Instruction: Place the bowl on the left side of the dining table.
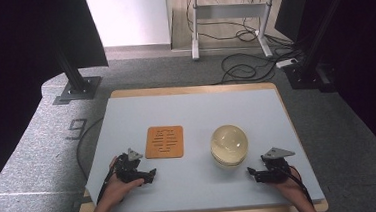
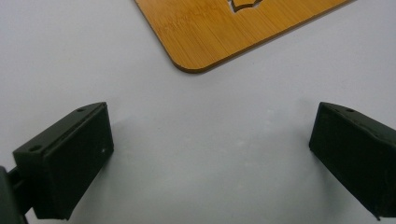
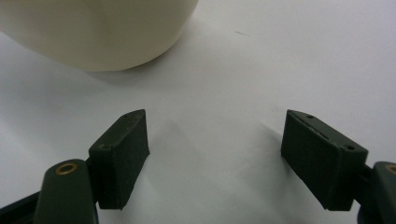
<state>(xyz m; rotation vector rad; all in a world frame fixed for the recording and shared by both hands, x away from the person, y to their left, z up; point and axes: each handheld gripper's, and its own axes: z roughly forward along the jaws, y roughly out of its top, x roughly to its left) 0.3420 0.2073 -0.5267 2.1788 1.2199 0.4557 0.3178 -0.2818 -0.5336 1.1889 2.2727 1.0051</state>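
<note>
Your left tool point(image 1: 150, 176) sits low over the table point(image 1: 126, 115) near its front left edge, jaws spread wide, nothing between them. In the left gripper view a rounded corner of the bamboo trivet point(image 2: 224, 32) lies just ahead of the jaws, not touching. The trivet point(image 1: 164, 141) lies flat, left of centre. Your right tool point(image 1: 252, 173) is near the front right, jaws also wide apart and empty. The upturned cream bowl point(image 1: 229, 144) rests rim-down just ahead and left of it; in the right gripper view the bowl point(image 3: 98, 32) is close, clear of the jaws.
</note>
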